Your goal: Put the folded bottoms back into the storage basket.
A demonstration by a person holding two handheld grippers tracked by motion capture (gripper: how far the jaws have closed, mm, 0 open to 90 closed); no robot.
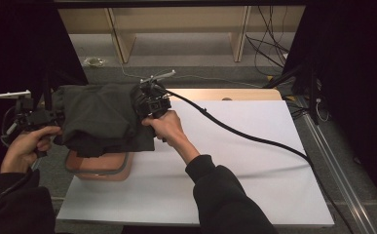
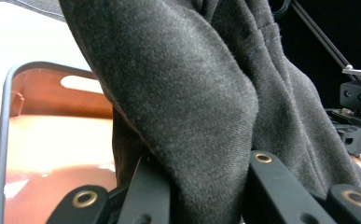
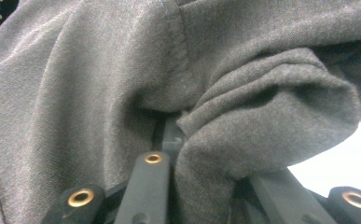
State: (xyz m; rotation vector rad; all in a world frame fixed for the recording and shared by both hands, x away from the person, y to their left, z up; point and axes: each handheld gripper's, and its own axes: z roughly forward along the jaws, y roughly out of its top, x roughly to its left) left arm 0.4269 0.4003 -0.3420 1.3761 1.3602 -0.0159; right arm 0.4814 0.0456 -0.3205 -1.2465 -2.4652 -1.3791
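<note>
Dark garment [image 1: 98, 119] held up between two grippers over a brown bin [image 1: 101, 168].

Left gripper [image 1: 30, 119] at 9 o'clock on the high view, clenched on a thick fold of the garment [image 2: 187, 107]; seen along its jaws, cloth wedged between them and draping over the right one. Right gripper [image 1: 149, 102] near centre, at 3 o'clock of the garment, likewise clamped on a bunched fold [image 3: 225, 140], fabric squeezed between the two black jaws. Garment bundled and slung between both tools, lifted off the white table [image 1: 235, 175], hanging right above the bin at 6 o'clock of it and hiding the bin's far rim. Bin [image 2: 52, 140] open, brown inside with a grey rim, at the table's left edge. Black cable [image 1: 254, 136] trailing from the right gripper toward 4 o'clock across the table.
</note>
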